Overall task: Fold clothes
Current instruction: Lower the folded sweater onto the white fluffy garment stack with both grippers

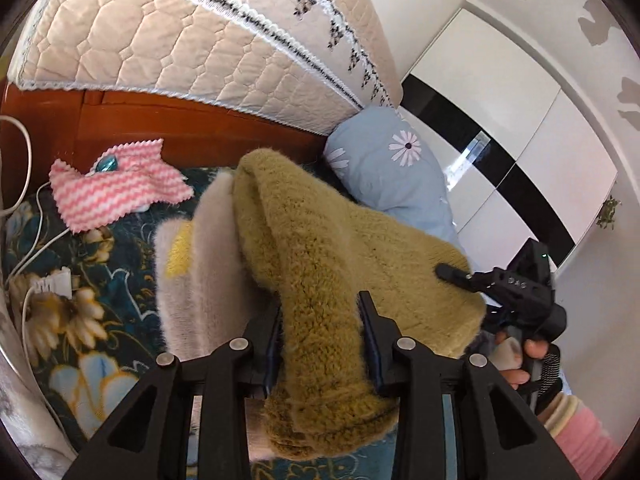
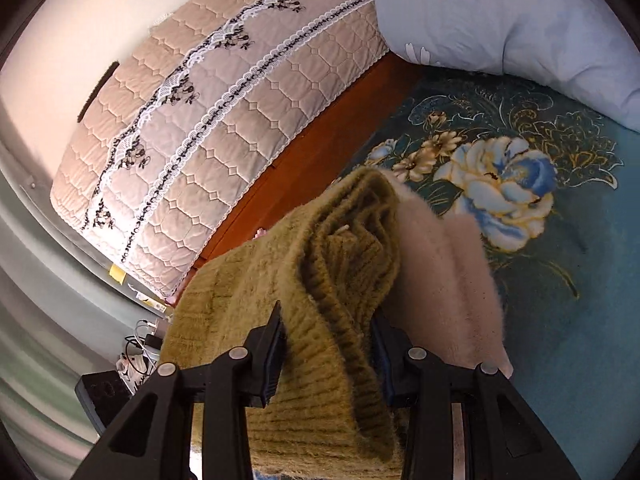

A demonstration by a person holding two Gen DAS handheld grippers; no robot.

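Observation:
An olive-green fuzzy sweater point(image 1: 320, 248) with pale pink-beige parts point(image 1: 188, 280) is lifted over the floral bedspread point(image 1: 100, 360). My left gripper point(image 1: 320, 312) is shut on a thick fold of the green knit. My right gripper point(image 2: 328, 332) is shut on another bunched fold of the same sweater point(image 2: 320, 264), with the pale pink part point(image 2: 444, 280) hanging to its right. In the left wrist view the right gripper point(image 1: 456, 272) shows at the sweater's right edge, held by a hand.
A quilted beige headboard cover point(image 1: 180, 32) over a wooden frame point(image 1: 160, 124) lies ahead. A light blue flowered pillow point(image 1: 392, 164) lies at the right. A pink-white zigzag cloth point(image 1: 116, 188) and white cables point(image 1: 32, 240) lie at the left. White wardrobe doors point(image 1: 520, 120) stand beyond.

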